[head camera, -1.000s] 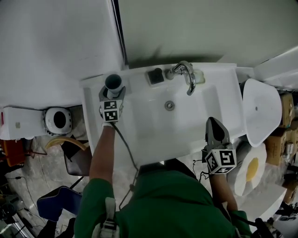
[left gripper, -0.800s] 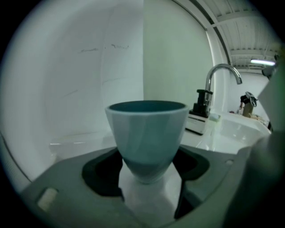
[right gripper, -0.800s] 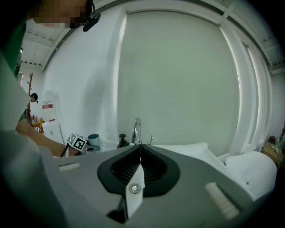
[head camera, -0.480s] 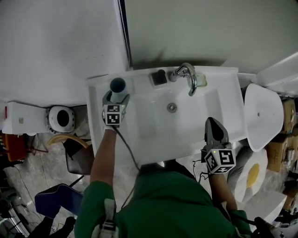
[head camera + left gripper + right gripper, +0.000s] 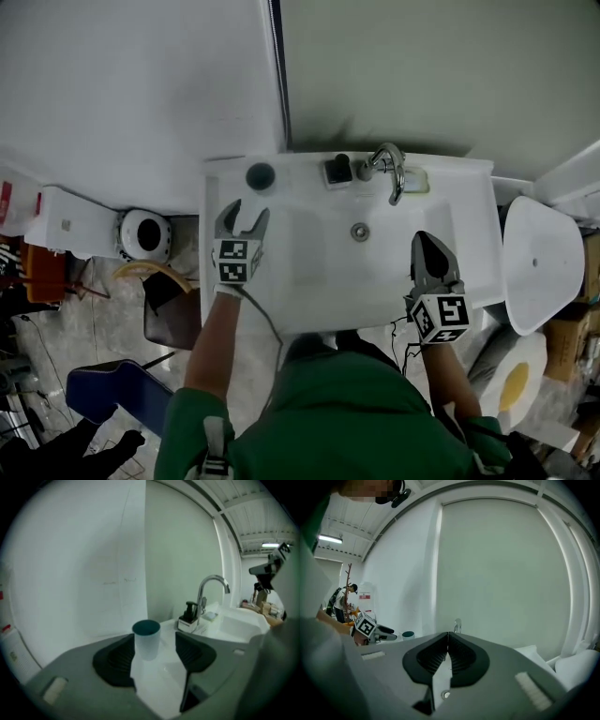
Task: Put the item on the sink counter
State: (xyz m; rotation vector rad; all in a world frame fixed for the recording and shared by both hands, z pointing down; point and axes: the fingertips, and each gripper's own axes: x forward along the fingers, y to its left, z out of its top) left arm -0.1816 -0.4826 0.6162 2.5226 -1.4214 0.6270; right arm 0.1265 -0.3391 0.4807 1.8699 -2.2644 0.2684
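Observation:
A pale cup (image 5: pixel 260 175) with a dark teal inside stands upright on the back left corner of the white sink counter (image 5: pixel 225 187). My left gripper (image 5: pixel 246 212) hangs just in front of it, and its jaws are closing with nothing between them. In the left gripper view the cup (image 5: pixel 146 639) stands free just past the fingertips of the left gripper (image 5: pixel 154 651). My right gripper (image 5: pixel 427 247) is shut and empty over the sink's front right rim. The right gripper view shows its jaws (image 5: pixel 448 641) pressed together, with the cup (image 5: pixel 408 634) small at the far left.
A curved faucet (image 5: pixel 394 171), a dark soap dispenser (image 5: pixel 338 170) and a soap dish (image 5: pixel 418 178) line the back of the basin (image 5: pixel 319 267). A white oval fixture (image 5: pixel 539 262) stands to the right. A round white appliance (image 5: pixel 142 234) and a blue seat (image 5: pixel 108 398) are on the floor at left.
My left gripper let go of the cup and drew back toward me, leaving it standing on the counter corner. The right gripper stayed where it was, shut.

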